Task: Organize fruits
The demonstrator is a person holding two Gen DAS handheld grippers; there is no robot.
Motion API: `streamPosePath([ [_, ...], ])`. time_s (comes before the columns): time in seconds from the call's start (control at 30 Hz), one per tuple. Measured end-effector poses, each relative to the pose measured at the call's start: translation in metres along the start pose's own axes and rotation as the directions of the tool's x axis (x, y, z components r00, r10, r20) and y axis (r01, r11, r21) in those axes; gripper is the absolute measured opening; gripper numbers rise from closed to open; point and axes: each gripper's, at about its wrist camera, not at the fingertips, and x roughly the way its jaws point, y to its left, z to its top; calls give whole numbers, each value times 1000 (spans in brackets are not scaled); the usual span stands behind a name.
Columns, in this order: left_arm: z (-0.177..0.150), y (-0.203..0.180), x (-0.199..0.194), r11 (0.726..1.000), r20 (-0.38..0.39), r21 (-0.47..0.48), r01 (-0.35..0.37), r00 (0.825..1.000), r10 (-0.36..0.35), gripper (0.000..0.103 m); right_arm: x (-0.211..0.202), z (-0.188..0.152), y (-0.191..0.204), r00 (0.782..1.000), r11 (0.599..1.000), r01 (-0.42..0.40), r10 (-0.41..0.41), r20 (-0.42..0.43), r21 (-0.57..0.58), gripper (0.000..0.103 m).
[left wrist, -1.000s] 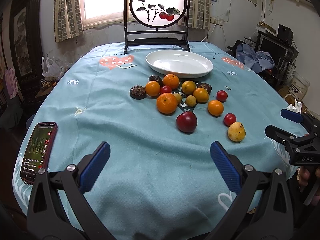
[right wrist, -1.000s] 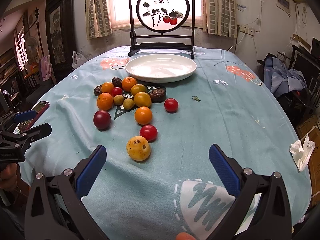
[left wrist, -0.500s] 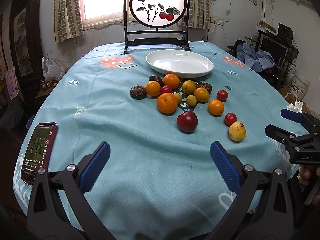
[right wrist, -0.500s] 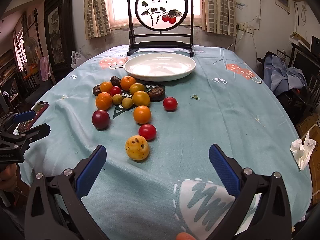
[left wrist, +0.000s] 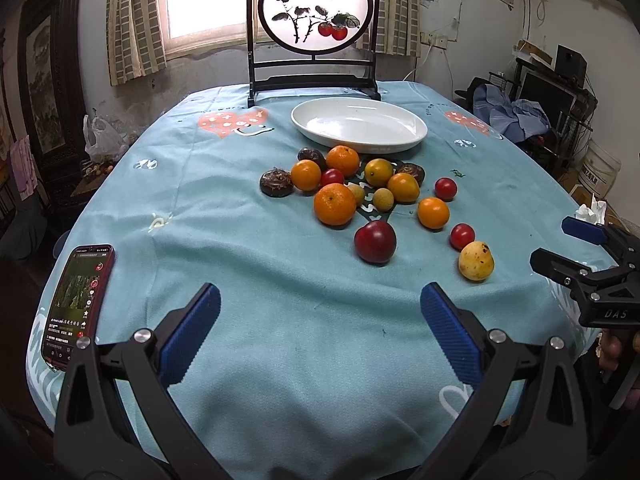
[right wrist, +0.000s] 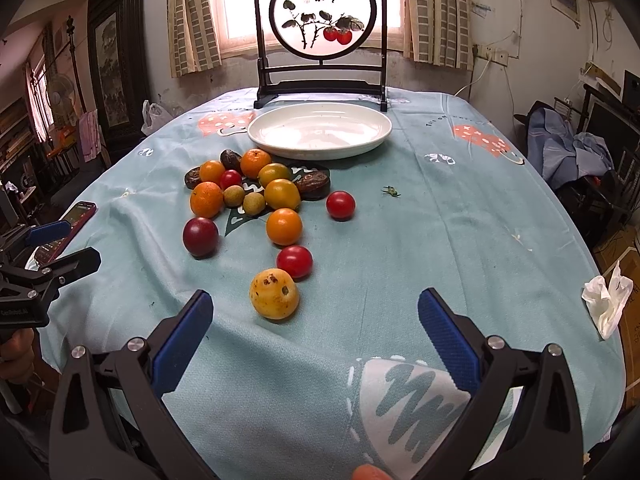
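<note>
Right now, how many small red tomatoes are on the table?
3: one alone right of the pile, one beside the yellow fruit, one among the oranges. Others may be hidden.

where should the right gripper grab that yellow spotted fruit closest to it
Across its round middle, at the widest part, coming straight in from the near table edge with the open right gripper. The yellow fruit sits alone on the cloth, with free space on both flanks. The red tomato lies just behind it, so I would stop short of that.

Small orange object (right wrist: 372, 473) cut by the bottom edge, unidentifiable, tiny green thing (right wrist: 391, 191) on the teal-clothed desk (right wrist: 440, 240) too small to tell
</note>
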Motion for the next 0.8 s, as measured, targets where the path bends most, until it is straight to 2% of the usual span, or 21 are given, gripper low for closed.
streamPosePath([
  [0.67, -3, 3, 8, 1000, -18, -5, 0, 1000, 0, 101, 9, -3, 7, 1000, 1000, -8, 8, -23, -26, 102],
  [0.77, -4, 4, 10, 1000, -22, -6, 1, 1000, -1, 101, 12, -3, 6, 1000, 1000, 9, -9, -24, -7, 102],
  [0.8, -4, 4, 10, 1000, -23, -7, 1, 1000, -2, 101, 14, -3, 4, 1000, 1000, -14, 15, -27, 12, 102],
])
